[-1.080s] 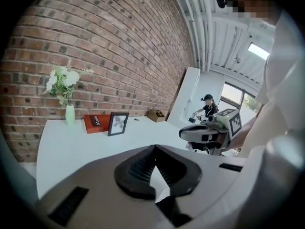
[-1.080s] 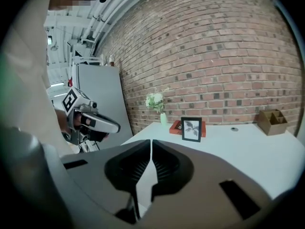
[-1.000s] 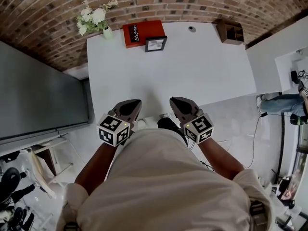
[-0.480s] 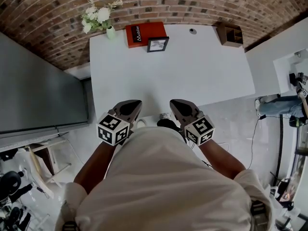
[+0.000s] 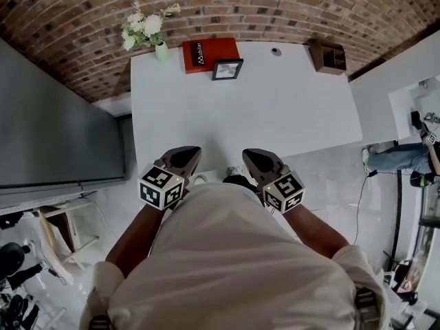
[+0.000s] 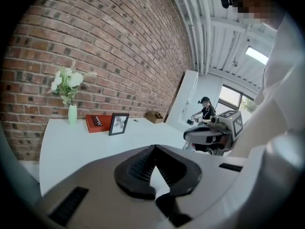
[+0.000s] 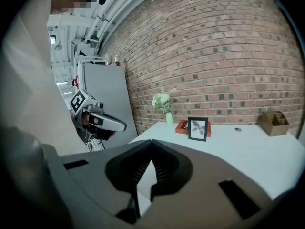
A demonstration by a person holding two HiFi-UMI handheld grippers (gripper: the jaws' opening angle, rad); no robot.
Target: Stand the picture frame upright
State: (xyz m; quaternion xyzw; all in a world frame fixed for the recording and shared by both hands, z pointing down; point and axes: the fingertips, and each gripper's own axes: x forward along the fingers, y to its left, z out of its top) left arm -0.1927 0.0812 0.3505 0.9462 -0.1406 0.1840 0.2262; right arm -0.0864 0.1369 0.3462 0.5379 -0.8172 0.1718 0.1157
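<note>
The black picture frame [image 5: 227,69] stands upright at the far side of the white table [image 5: 275,115], just in front of a red book [image 5: 209,53]. It also shows in the left gripper view as the frame [image 6: 118,124] and in the right gripper view as the frame [image 7: 198,129]. My left gripper [image 5: 185,158] and right gripper [image 5: 256,158] hover side by side at the table's near edge, close to my body and far from the frame. Both are shut with nothing between their jaws. Their closed tips appear as the left gripper [image 6: 153,151] and the right gripper [image 7: 151,159].
A vase of white flowers [image 5: 148,31] stands at the far left corner. A wooden box [image 5: 327,58] sits at the far right corner, with a small round object [image 5: 275,51] near it. A grey cabinet [image 5: 55,136] flanks the table's left. A person [image 5: 399,153] is off to the right.
The head view has drifted slightly, so the table sits a little further right in the picture. Both grippers stay where they were, and the frame has not moved.
</note>
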